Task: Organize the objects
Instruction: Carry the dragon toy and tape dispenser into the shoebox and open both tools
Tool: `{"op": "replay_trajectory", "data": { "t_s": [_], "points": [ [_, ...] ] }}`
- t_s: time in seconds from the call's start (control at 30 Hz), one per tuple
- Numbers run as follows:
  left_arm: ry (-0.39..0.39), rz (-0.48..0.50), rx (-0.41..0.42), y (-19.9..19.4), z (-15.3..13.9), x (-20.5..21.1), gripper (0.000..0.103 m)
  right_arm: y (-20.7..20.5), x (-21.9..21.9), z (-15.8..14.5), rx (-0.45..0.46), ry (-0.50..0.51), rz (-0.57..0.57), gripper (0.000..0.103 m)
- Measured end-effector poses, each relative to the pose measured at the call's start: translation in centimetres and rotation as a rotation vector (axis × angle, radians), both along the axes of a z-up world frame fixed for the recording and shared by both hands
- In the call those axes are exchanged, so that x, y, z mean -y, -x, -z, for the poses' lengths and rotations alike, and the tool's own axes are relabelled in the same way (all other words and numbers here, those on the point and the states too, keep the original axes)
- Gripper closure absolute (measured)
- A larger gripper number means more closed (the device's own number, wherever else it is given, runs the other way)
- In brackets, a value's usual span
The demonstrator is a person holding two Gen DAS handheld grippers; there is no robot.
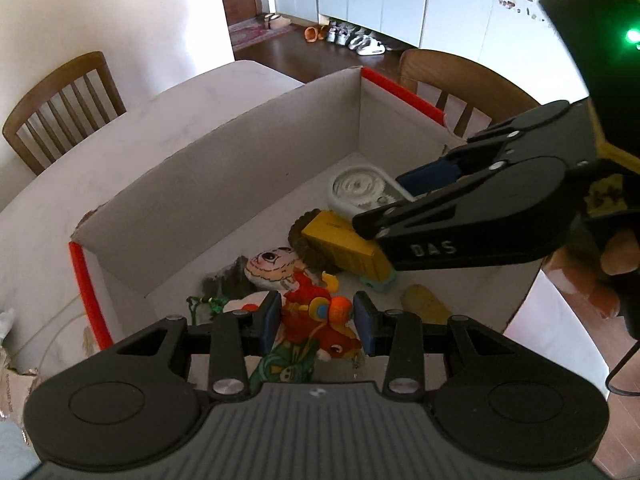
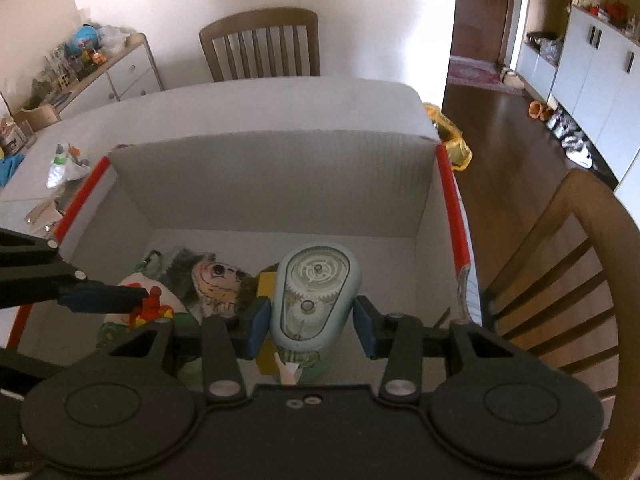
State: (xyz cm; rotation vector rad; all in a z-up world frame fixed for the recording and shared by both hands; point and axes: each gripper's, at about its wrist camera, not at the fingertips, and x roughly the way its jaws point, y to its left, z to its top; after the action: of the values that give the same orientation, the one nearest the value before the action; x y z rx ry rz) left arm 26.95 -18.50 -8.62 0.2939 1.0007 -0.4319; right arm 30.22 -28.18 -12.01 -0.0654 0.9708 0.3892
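A cardboard box (image 1: 224, 184) with red-edged sides stands on the table and holds several toys. My left gripper (image 1: 316, 322) is open, its pads on either side of a red and orange figure toy (image 1: 316, 316) lying in the box. My right gripper (image 2: 310, 326) is open over the box, its pads beside a pale blue gear toy (image 2: 314, 292); there is a gap on the right side. The right gripper also shows in the left wrist view (image 1: 404, 196), above a yellow box (image 1: 348, 246). A round-faced doll (image 2: 218, 284) lies in the middle.
The box (image 2: 272, 184) sits on a white table (image 1: 120, 140) with wooden chairs (image 2: 260, 44) around it. Crumpled wrappers (image 2: 64, 166) lie on the table to the left of the box. A yellow bag (image 2: 452, 136) is beyond the far right corner.
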Motion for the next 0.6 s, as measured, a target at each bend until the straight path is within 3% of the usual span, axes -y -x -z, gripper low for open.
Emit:
{"op": "replay_trajectory", "data": {
  "t_s": [0.43, 0.5, 0.6],
  "points": [
    [0.002, -0.012, -0.012, -0.6, 1.1, 0.7, 0.064, 0.3, 0.7, -0.3, -0.021, -0.019, -0.035, 0.058],
    [0.011, -0.015, -0.013, -0.6, 1.2, 0.6, 0.06, 0.4, 1.0, -0.7, -0.02, -0.029, -0.036, 0.057],
    [0.025, -0.017, -0.011, -0.4, 1.3, 0.5, 0.045, 0.6, 1.4, -1.3, -0.015, -0.043, -0.037, 0.057]
  ]
}}
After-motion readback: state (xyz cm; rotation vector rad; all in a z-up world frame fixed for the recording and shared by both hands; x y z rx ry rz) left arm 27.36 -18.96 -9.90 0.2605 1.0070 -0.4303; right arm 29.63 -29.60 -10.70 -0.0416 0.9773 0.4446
